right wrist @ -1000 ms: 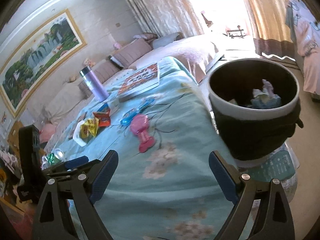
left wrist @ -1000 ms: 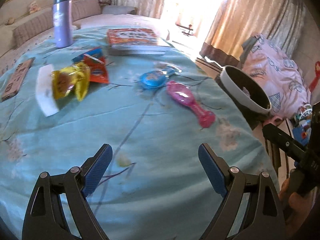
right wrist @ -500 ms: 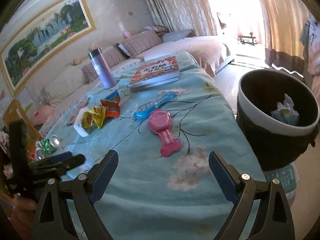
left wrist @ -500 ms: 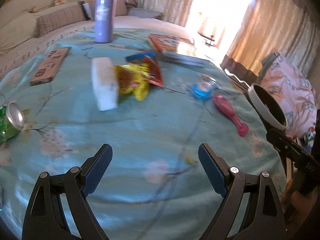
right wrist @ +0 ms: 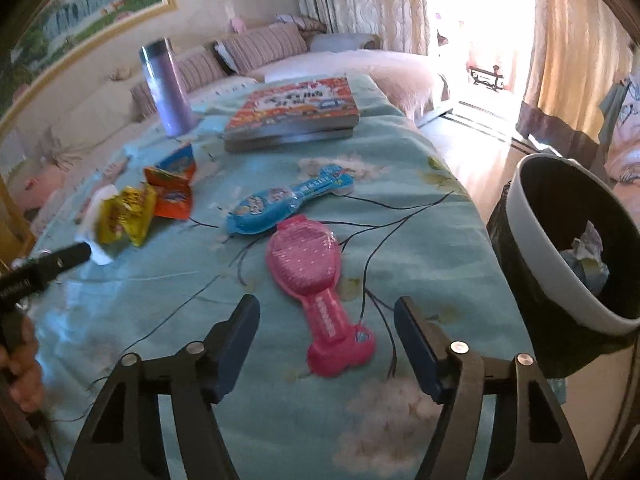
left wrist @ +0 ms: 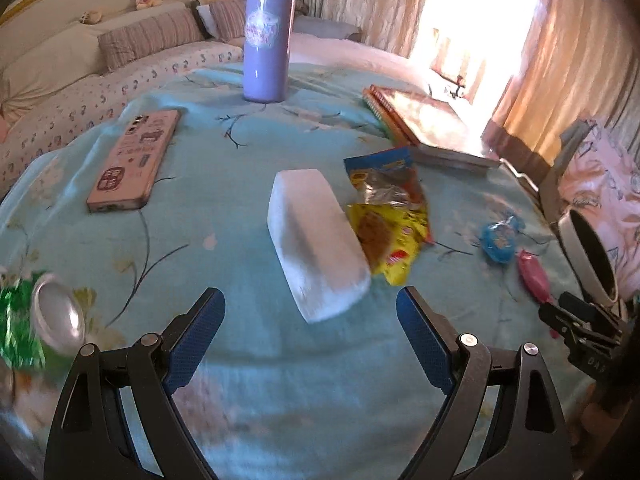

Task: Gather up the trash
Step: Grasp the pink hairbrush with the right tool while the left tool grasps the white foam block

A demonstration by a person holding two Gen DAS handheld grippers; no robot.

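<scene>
My left gripper [left wrist: 310, 330] is open and empty, just short of a white foam block [left wrist: 316, 240] on the teal tablecloth. A yellow wrapper [left wrist: 388, 236] and an orange-blue wrapper [left wrist: 384, 176] lie against its right side. A green can [left wrist: 36, 320] lies at the left edge. My right gripper [right wrist: 326, 340] is open, with the handle of a pink packaged brush [right wrist: 310, 272] between its fingers. The bin [right wrist: 576, 248], with trash inside, stands to the right off the table edge. The wrappers also show in the right wrist view [right wrist: 128, 212].
A purple tumbler [left wrist: 266, 36], a phone [left wrist: 134, 160] and a stack of books [left wrist: 432, 128] sit further back. A blue packaged brush [right wrist: 288, 200] lies beside the pink one. A sofa and curtains stand behind the table.
My left gripper has swung left and forward, from the pink brush area to the white block. My right gripper has moved away from the bin and over the pink brush's handle.
</scene>
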